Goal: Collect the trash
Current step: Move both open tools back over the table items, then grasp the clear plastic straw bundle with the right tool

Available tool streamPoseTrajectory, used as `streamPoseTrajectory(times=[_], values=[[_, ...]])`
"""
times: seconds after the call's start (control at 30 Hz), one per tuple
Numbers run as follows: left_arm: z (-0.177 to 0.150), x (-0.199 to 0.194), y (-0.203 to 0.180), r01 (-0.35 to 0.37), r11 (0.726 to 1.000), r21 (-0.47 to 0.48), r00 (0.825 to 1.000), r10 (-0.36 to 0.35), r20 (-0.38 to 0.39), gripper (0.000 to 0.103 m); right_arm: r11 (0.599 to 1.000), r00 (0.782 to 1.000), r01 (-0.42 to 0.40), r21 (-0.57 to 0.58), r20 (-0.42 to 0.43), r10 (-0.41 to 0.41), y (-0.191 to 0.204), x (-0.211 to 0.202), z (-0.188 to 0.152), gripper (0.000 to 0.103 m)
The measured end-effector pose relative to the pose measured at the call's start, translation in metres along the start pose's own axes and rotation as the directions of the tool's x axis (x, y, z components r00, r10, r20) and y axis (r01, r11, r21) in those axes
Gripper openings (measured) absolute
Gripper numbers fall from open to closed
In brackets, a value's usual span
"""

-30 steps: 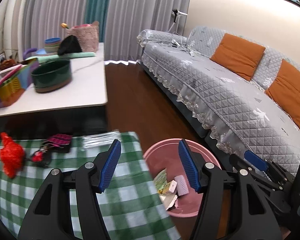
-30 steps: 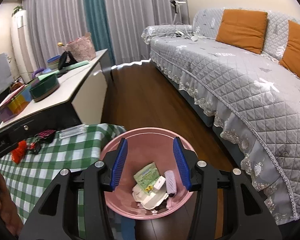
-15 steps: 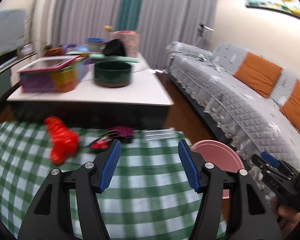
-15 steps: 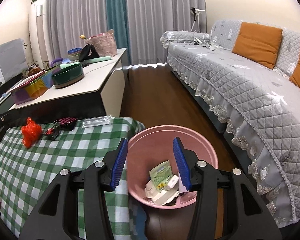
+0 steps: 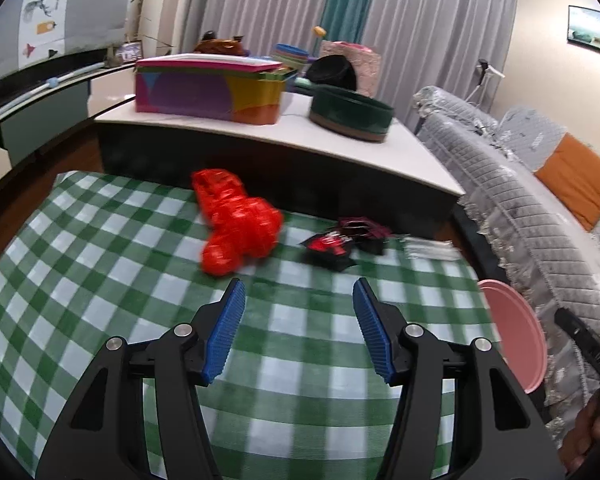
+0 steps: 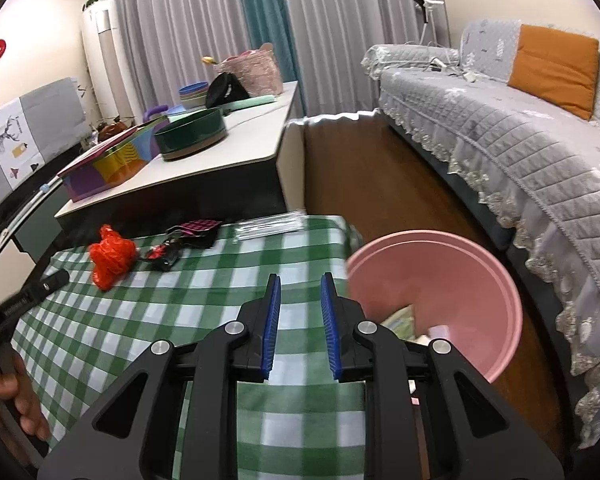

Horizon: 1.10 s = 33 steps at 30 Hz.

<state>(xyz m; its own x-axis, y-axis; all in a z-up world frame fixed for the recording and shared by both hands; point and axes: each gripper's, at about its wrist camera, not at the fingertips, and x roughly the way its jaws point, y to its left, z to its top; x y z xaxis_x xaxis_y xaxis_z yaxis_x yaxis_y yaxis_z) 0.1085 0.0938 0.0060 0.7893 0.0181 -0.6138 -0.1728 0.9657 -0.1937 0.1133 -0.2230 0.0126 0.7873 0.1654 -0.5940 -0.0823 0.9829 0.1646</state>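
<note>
L gripper [image 5: 298, 308]: jaws roughly half open, closing slightly, nothing between them; only green-and-white checked cloth [image 5: 100, 280] of the bench shows in the gap. R gripper [image 6: 299, 312]: jaws closing, now a narrow gap, nothing between them, pads not touching anything; checked cloth below.

Trash items, all on the bench, ahead of both jaw sets, none touched:
- Red plastic bag [image 5: 236, 224], crumpled, glossy, translucent, knotted lump w/ a tail pointing away. L view: just ahead of the L jaw tip, slightly left of it. R view: well ahead and far left of the jaws [image 6: 110, 256]. Motion-blurred in L view.
- Black-and-red wrapper [image 5: 330, 250], flat, torn-looking, black film w/ red print. L view: ahead of the gap, toward the R jaw tip. R view: ahead-left [image 6: 164, 258].
- Dark checked wrapper [image 5: 364, 230], maroon/black pattern, touching or just behind the black-and-red one; can't tell which. R view: [image 6: 198, 230].
- Clear plastic packet [image 5: 430, 248], long, thin, contents look like white sticks; beyond the R jaw tip, at the cloth's far edge. R view: straight ahead of the jaws [image 6: 270, 226].

Pink bin [image 6: 436, 300]: round, on the wood floor, just right of the R gripper's jaws, beside the bench edge. Contents mostly hidden by the gripper body; a green-printed scrap [image 6: 400, 322] shows inside. L view: only its rim [image 5: 516, 328], far right of the jaws.

A hand [image 6: 16, 392] at lower left of R view grips the L tool's handle.
</note>
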Motion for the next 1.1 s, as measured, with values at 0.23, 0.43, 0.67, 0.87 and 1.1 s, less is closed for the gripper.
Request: streamPoseTrajectory(times=[0.23, 0.43, 0.67, 0.87, 1.1], values=[[-0.006, 0.019, 0.014, -0.059, 0.998, -0.009, 0.998, 0.059, -0.005, 0.055, 0.998, 0.999, -0.048, 0.052, -0.015, 0.049, 0.011, 0.025, -0.002, 0.015], [-0.004, 0.037, 0.015, -0.095, 0.995, -0.007, 0.995, 0.095, 0.007, 0.055, 0.996, 0.997, -0.055, 0.069, -0.043, 0.058, 0.013, 0.052, 0.001, 0.015], [0.013, 0.049, 0.021, -0.142, 0.989, -0.03, 0.989, 0.143, 0.044, 0.055, 0.989, 0.993, -0.065, 0.133, -0.085, 0.077, 0.007, 0.088, 0.012, 0.018], [0.021, 0.072, 0.032, -0.187, 0.98, -0.071, 0.982, 0.189, 0.024, 0.057, 0.981, 0.987, -0.086, 0.174, -0.123, 0.109, 0.012, 0.127, 0.026, 0.018], [0.036, 0.089, 0.035, -0.193, 0.978, -0.082, 0.981, 0.195, 0.023, 0.069, 0.977, 0.985, -0.032, 0.213, -0.159, 0.067, 0.017, 0.17, 0.041, 0.045]])
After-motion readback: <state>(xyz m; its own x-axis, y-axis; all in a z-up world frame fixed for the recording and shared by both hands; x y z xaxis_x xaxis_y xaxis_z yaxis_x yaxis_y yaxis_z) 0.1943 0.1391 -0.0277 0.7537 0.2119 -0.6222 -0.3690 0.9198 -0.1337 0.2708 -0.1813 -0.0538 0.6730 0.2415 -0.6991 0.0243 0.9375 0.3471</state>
